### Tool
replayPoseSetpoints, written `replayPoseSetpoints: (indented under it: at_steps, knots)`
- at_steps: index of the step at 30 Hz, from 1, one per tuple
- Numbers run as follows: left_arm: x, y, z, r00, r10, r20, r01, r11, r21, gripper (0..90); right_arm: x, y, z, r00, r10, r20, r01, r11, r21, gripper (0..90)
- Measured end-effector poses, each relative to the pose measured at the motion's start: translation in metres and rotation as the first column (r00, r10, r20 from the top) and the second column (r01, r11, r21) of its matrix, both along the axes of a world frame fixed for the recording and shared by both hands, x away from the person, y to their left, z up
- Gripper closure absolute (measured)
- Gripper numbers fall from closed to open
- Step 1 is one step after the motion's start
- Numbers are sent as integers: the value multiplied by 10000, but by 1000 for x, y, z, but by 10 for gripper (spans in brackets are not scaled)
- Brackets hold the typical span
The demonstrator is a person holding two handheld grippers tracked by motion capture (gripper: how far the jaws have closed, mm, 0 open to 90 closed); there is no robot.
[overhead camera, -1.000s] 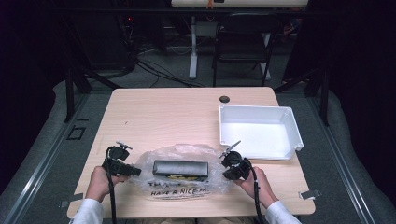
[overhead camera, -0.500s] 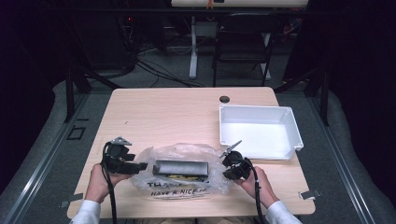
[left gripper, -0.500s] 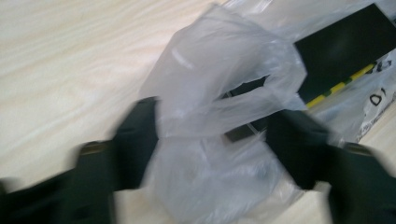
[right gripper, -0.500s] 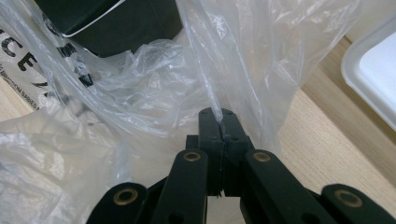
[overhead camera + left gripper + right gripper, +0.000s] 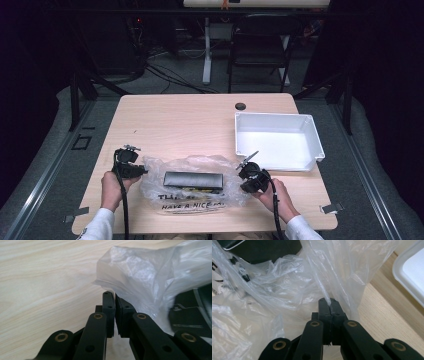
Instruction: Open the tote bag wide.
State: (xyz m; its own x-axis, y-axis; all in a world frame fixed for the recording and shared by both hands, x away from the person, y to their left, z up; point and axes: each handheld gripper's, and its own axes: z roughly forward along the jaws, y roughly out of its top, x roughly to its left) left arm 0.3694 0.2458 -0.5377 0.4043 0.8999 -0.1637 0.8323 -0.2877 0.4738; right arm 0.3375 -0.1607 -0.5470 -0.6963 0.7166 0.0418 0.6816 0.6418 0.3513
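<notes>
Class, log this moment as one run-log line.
left hand-held gripper: just closed on plastic bag | right hand-held gripper: shut on bag | black box: inside

Left gripper (image 5: 145,171) moved in from bag's left side, jaws just closing, now pinched on plastic bag (image 5: 192,184) left edge; film there lifted, bunched at jaws.

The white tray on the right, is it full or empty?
Empty: the white tray shows only its bare white floor, and the black box lies in the plastic bag.
</notes>
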Motion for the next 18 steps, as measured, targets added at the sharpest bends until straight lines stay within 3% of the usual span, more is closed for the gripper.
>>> replayPoseSetpoints:
  at_steps: [4, 9, 12, 13, 18]
  knots:
    - [2, 3, -3, 9998, 37, -197, -29, 9993, 377, 882, 0, 1, 1, 9999, 152, -35, -153, 9996, -229, 899]
    - [2, 6, -3, 9999, 88, -149, -78, 9975, 708, 884, 0, 3, 0, 9999, 103, -5, -103, 9997, -209, 899]
    - [2, 12, -3, 9997, 166, -153, -158, 9985, 526, 873, 0, 3, 0, 9999, 113, 0, -113, 9998, -154, 896]
    - [1, 12, -1, 9998, 156, -102, -150, 9986, 515, 843, 0, 3, 1, 9998, 213, -23, -214, 9993, -295, 888]
    - [-2, 13, 13, 9993, 222, 297, -226, 9996, 151, 597, -2, 0, 11, 9993, 348, 156, -348, 9994, 3, 802]
